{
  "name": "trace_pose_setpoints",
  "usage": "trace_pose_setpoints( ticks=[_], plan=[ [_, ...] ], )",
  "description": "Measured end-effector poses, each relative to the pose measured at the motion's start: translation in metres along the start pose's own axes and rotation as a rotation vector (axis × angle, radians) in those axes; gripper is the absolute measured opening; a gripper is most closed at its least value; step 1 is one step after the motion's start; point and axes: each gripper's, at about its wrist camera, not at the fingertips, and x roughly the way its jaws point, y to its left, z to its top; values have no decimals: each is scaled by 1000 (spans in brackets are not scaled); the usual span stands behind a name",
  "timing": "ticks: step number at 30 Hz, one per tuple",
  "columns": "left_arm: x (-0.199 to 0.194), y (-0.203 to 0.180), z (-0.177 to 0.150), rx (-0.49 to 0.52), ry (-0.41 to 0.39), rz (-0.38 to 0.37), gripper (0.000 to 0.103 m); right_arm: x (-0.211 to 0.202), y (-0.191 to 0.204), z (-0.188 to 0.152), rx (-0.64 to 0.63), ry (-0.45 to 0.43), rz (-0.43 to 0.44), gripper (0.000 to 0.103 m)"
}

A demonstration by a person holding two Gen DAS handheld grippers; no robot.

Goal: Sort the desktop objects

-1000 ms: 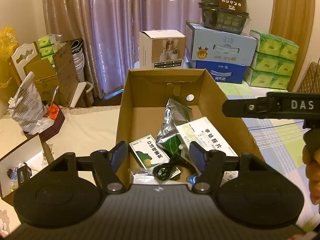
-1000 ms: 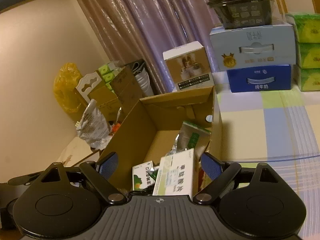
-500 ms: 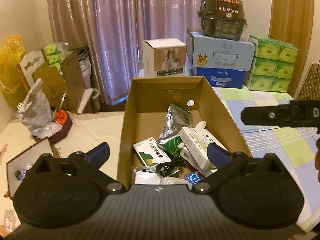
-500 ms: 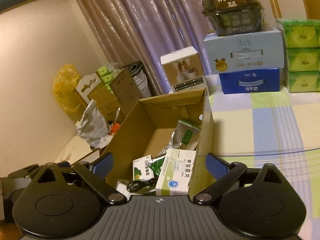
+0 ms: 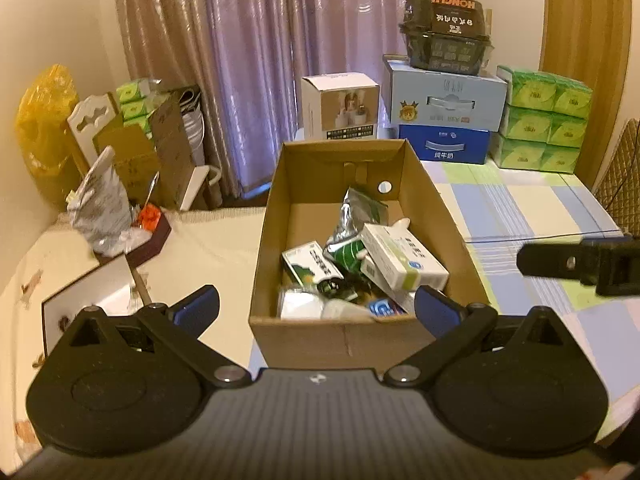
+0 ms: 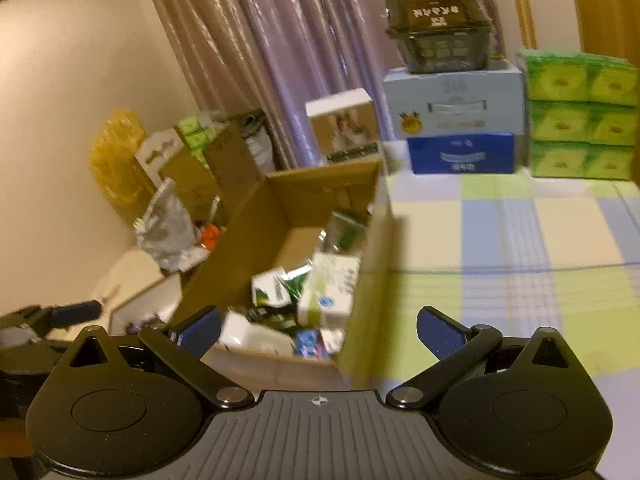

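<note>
Hovering just short of the cardboard box (image 5: 362, 332), the left hand-held gripper (image 5: 317, 306) has its jaws spread wide and holds nothing. The right hand-held gripper (image 6: 318, 330) is likewise spread wide and empty, set off toward the box's 3 o'clock side above the checked cloth (image 6: 500, 240) on the tabletop.

The sorted things lie piled in the near half of the box. A white medicine carton (image 5: 402, 256) rests tilted on top, at about 2 o'clock from the left gripper. A green-and-white carton (image 5: 310, 264) lies flat just beside it at 12 o'clock, and a crumpled foil pouch (image 5: 358, 210) stands behind both. A black cord (image 5: 334, 288) and a blue-labelled item (image 5: 382, 307) sit nearest the front wall, partly hidden.

The cartons look light and stiff but crushable, so I would pinch one across its narrow faces, near the middle. The pouch is probably soft and slick; its top seam seems the surest hold. The box itself, thin-walled and open, would likely flex if lifted by one wall, so both grippers on opposite side walls seems wiser.
</note>
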Motion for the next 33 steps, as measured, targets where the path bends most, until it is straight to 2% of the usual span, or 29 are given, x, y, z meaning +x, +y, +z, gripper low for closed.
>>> trace_pose_setpoints(
  ticks=[7,16,21,25,33],
  plan=[
    [-27,-7,-14,-34,10,-36,102,-21,6,-19,31,92,-32,101],
    [-63,-10,-30,-103,21,-32,102,-50,10,-44,-22,89,-63,101],
    [-79,-18,-36,-119,28,0,102,-61,11,-55,-33,97,-85,101],
    [-88,-20,-41,-149,36,-26,102,-70,14,-62,-69,86,-98,101],
    [-100,-25,-43,-132,14,-27,102,-73,17,-68,-87,87,-110,101]
  ],
)
